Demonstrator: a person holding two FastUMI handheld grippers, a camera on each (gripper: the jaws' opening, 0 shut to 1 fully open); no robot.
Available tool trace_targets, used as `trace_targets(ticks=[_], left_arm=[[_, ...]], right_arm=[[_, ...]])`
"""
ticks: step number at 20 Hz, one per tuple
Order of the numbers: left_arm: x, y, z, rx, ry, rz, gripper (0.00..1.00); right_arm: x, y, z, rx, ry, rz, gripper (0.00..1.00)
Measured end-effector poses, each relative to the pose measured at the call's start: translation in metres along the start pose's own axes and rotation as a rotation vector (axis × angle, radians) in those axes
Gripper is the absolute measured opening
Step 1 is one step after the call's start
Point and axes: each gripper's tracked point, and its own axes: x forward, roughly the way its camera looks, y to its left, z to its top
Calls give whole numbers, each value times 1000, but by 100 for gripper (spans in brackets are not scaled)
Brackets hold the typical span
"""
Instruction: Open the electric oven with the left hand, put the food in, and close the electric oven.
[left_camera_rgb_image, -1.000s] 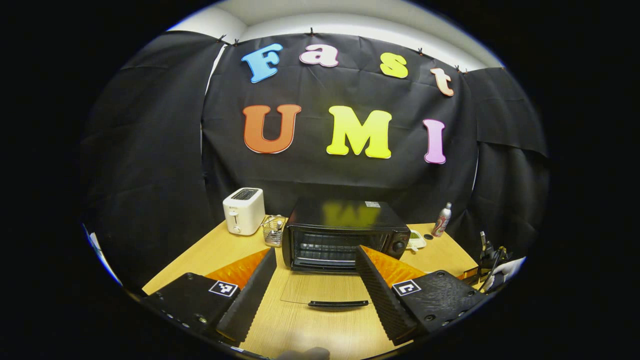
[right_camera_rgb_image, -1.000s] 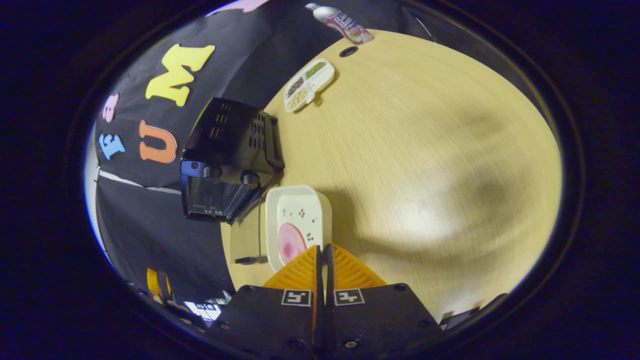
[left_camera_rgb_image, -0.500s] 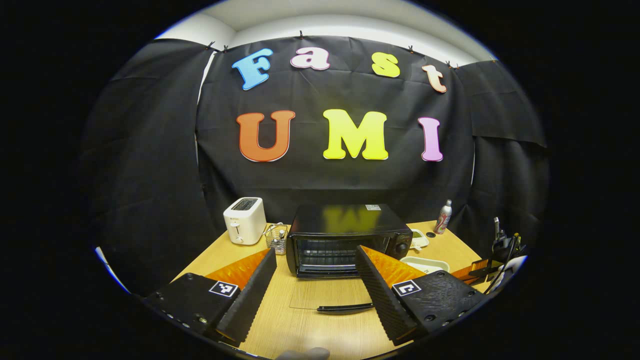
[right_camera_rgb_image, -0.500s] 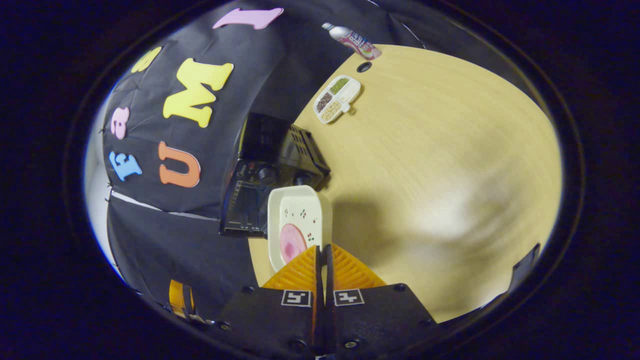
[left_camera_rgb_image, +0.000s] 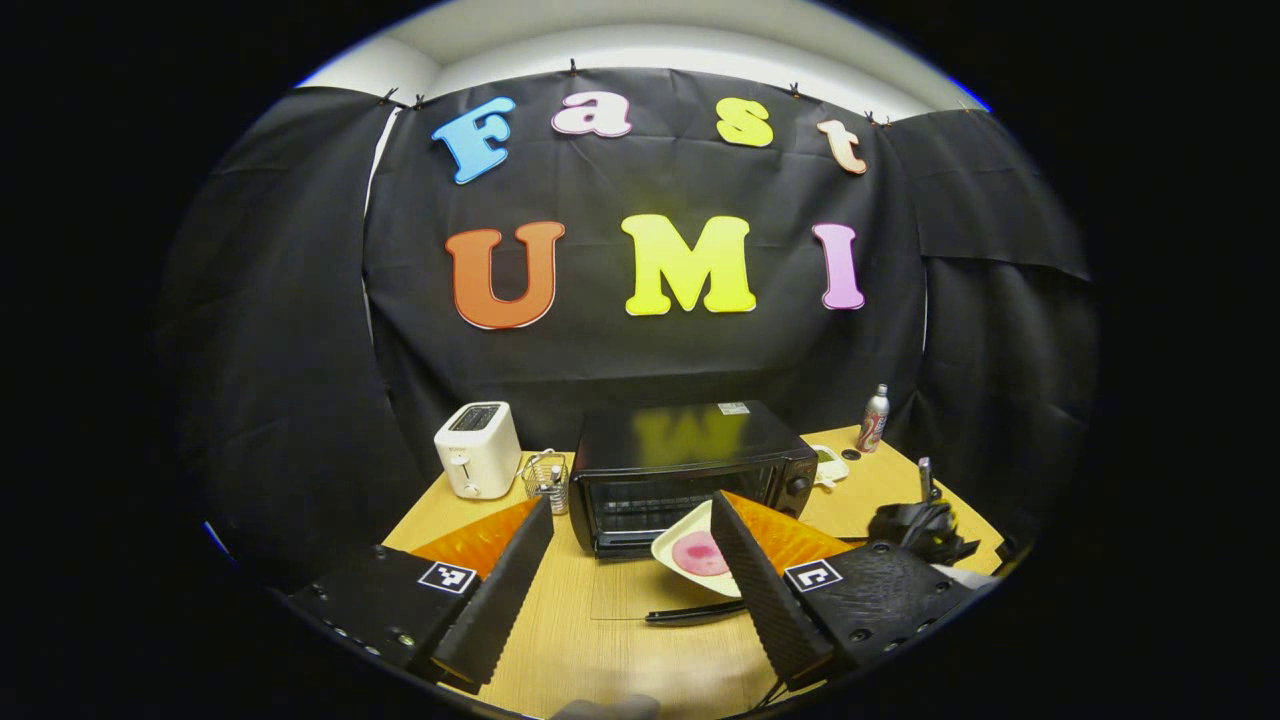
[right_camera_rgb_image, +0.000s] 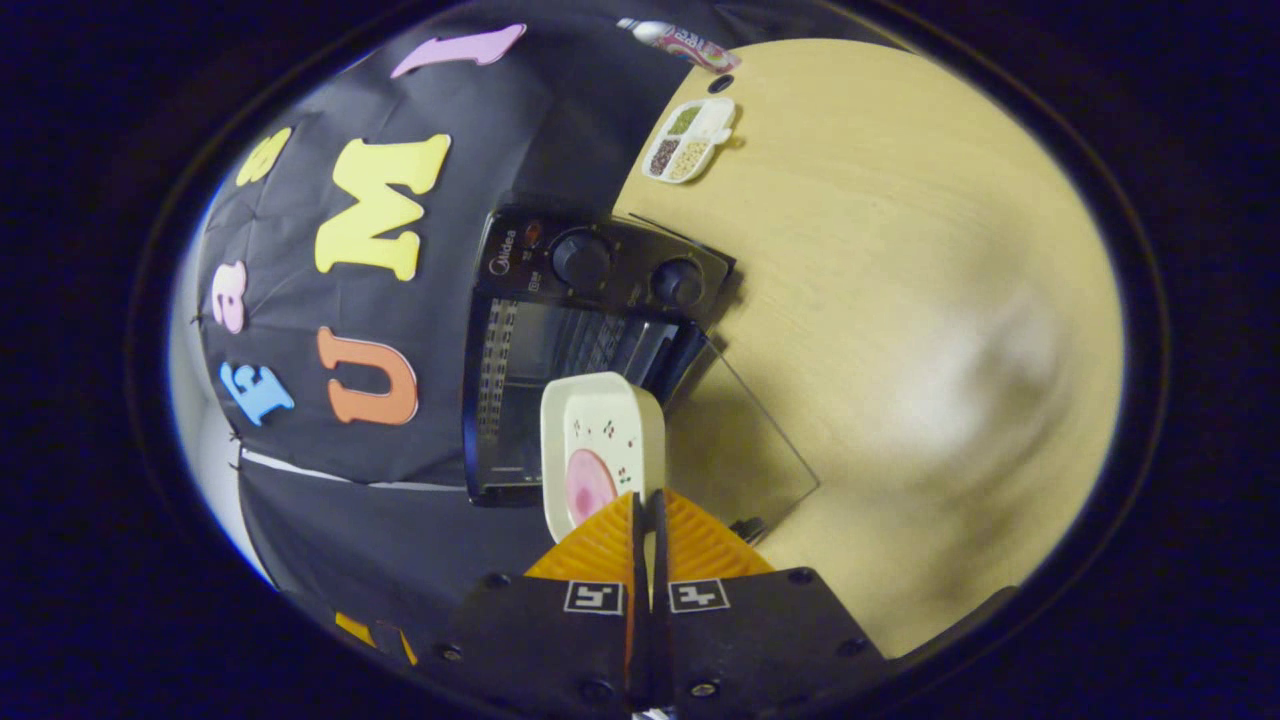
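The black electric oven stands mid-table with its glass door folded flat toward me, handle nearest. My left gripper is open and held back from the door, touching nothing. A white dish carrying a pink slice of food hangs tilted just before the oven's mouth, partly behind my left gripper's right finger. In the right gripper view my right gripper is shut on the near rim of that dish. The oven and its lowered door lie just beyond the dish.
Left of the oven stand a white toaster and a small wire basket. A divided snack tray and a bottle sit right of the oven. Bare tabletop stretches to the right.
My right gripper has carried the dish from the oven's right side to the front of its open mouth. My left gripper stayed open and drew back slightly.
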Motion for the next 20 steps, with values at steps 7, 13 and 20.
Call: trace_targets(ticks=[7,13,20], left_arm=[[1,12,-9,24,26,-5,97],[8,28,-21,32,60,15,97],[15,37,-26,27,73,37,97]], right_arm=[[64,21,8,116,-123,26,4],[111,43,18,170,-215,43,4],[136,53,37,143,-324,69,5]])
